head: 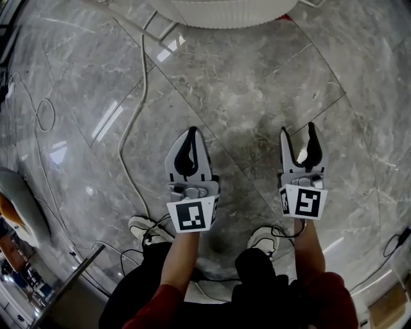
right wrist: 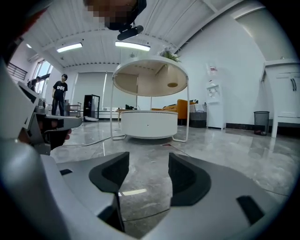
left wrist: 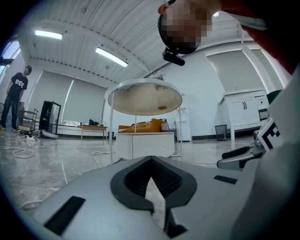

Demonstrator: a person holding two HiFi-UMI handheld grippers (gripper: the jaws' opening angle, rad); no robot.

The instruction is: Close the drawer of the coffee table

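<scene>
Glossy grey marble floor; round white coffee table ahead. Left gripper pinched together and empty, right gripper apart.

The head view is taken from high above and aimed steeply down at the floor. The left gripper and right gripper are seen close below, with the table cut off well beyond their tips. Each gripper view is taken low behind its own jaws and faced level along them. The table ahead is shared by all three views, and each gripper is caught at the other view's inner edge.
</scene>
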